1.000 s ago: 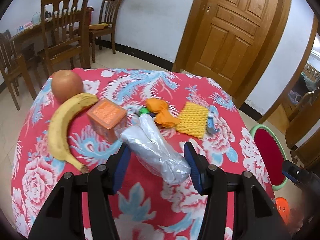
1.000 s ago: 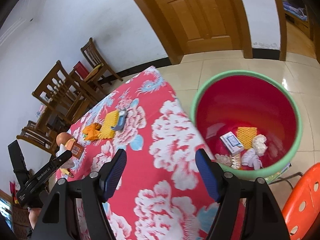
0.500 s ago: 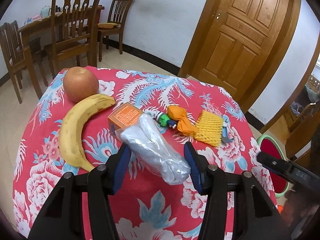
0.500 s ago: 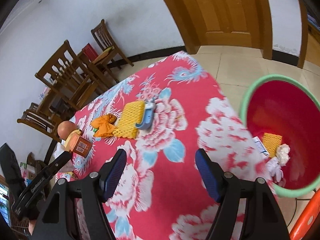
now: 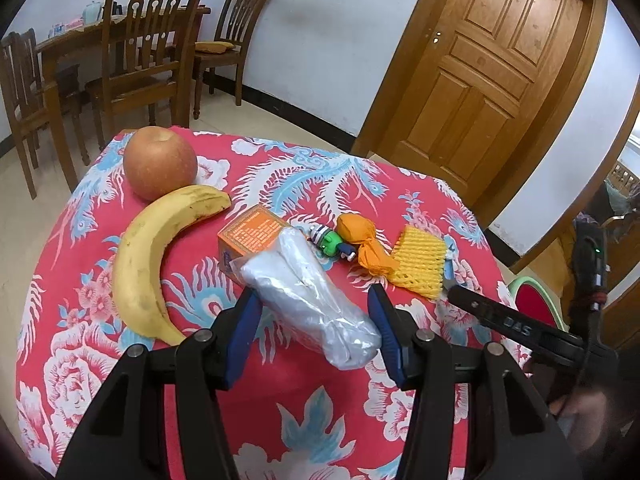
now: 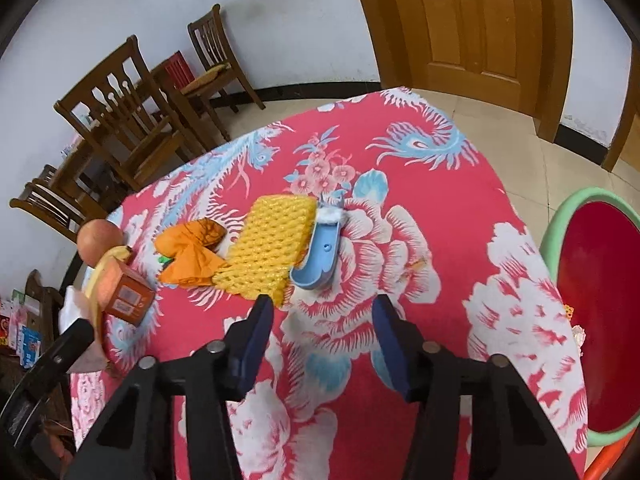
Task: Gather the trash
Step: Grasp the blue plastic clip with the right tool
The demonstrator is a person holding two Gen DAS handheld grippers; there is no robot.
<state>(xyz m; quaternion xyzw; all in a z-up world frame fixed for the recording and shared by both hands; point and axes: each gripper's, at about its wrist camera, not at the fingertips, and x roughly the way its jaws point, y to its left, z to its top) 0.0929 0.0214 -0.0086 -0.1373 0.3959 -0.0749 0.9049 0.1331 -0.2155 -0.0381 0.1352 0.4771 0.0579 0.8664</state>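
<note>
On the red flowered table (image 5: 280, 432), a crumpled clear plastic bag (image 5: 308, 300) is seen lying between the blue pads of the left tongs (image 5: 314, 312). The left tongs are half open; a gap is visible on each side of the bag, so nothing is gripped. The bag's near end sits close to the right pad, its far end leans against an orange box (image 5: 250, 236). Left of the box a banana (image 5: 156, 252) is laid, with an apple (image 5: 160, 162) at its far tip. Right of the box, a small green toy figure (image 5: 332, 242), an orange wrapper (image 5: 366, 246), a yellow foam net (image 5: 418, 266) and a blue plastic piece (image 6: 322, 254) are lined up.

Over the right half of the table the right tongs (image 6: 322, 330) are held, empty; their jaws have just been closing and are now about half open, with only cloth between them. The foam net's near corner is just beyond the left pad, and the blue piece lies just beyond the gap, touching neither pad. The orange wrapper is farther left. Off the table's right edge a red bin with a green rim (image 6: 560, 224) is stood on the floor, with some scraps visible inside.
</note>
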